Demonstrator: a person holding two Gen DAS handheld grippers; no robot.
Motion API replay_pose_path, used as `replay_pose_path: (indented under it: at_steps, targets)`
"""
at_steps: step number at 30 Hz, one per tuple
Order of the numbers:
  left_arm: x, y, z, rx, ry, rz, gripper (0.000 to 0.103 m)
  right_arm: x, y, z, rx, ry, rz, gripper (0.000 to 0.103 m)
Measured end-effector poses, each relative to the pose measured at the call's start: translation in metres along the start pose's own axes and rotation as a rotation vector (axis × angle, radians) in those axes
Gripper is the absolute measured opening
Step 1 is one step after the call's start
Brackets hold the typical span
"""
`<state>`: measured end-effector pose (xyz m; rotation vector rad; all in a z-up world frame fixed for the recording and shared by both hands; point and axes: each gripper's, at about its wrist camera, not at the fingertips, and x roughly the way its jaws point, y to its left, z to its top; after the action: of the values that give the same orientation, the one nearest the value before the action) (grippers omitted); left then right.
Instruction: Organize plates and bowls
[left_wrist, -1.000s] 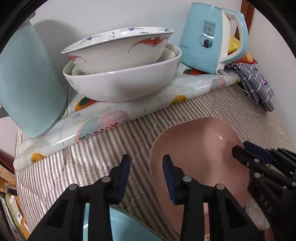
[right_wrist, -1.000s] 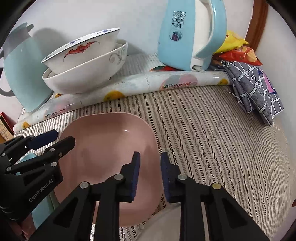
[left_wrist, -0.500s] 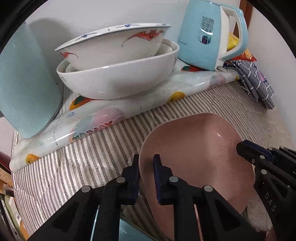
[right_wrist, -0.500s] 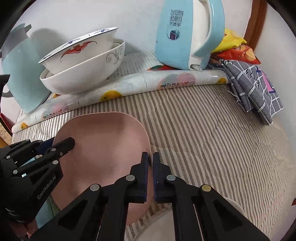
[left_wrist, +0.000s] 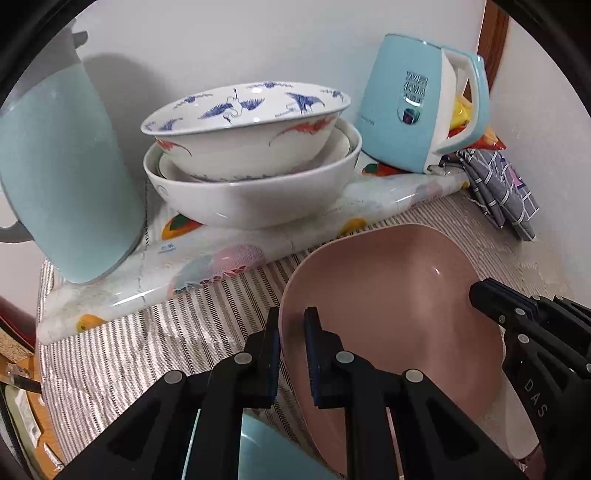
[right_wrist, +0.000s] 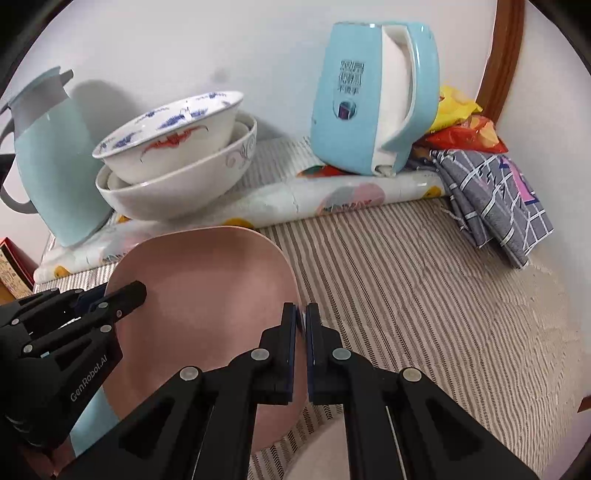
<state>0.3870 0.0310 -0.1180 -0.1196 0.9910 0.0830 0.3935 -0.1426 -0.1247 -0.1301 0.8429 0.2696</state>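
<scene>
Left wrist view: the left gripper (left_wrist: 291, 334) pinches the near-left rim of a pink plate (left_wrist: 391, 314) between its two blue-padded fingers, one pad outside the rim and one inside. The plate is tilted above a striped tablecloth (left_wrist: 147, 339). On the plate's far-right edge the right gripper (left_wrist: 480, 291) clamps the rim too. Behind, on a rolled fruit-print plastic sheet (left_wrist: 229, 254), stands a stack of bowls — a crane-painted bowl (left_wrist: 247, 125) nested in a large white bowl (left_wrist: 255, 195). A pale blue jug (left_wrist: 62, 177) stands to the left, a blue kettle (left_wrist: 406, 114) to the right, with a grey checked cloth (left_wrist: 498, 188) beside it. A pale blue dish (left_wrist: 266, 458) shows at the bottom edge, under the gripper.

Right wrist view: the right gripper (right_wrist: 301, 325) has its fingers pressed nearly together on the plate's (right_wrist: 203, 288) right rim. The left gripper (right_wrist: 122, 291) grips the opposite rim. The bowl stack (right_wrist: 177, 162) sits back left, beside the jug (right_wrist: 51, 158). The kettle (right_wrist: 365, 96) stands back centre, with snack packets (right_wrist: 465, 129) and the checked cloth (right_wrist: 495, 192) to its right.
</scene>
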Motion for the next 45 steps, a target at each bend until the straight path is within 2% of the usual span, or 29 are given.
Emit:
replay_pose_path:
  at_steps: [11,22,34,45]
  targets:
    - [-0.034,0.006,-0.018,-0.010,-0.030,0.015,0.013,-0.032,0.011,-0.011,0.009,-0.041,0.011,0.006]
    - [-0.062,0.028,-0.046,-0.057,-0.036,0.036,0.013,-0.055,0.040,-0.029,-0.029,-0.050,0.022,0.006]
    - [-0.072,0.061,-0.070,-0.116,-0.027,0.045,0.013,-0.062,0.076,-0.043,-0.072,-0.045,0.036,0.006]
    - [-0.075,0.074,-0.081,-0.129,-0.021,0.047,0.013,-0.065,0.094,-0.050,-0.083,-0.042,0.040,0.006]
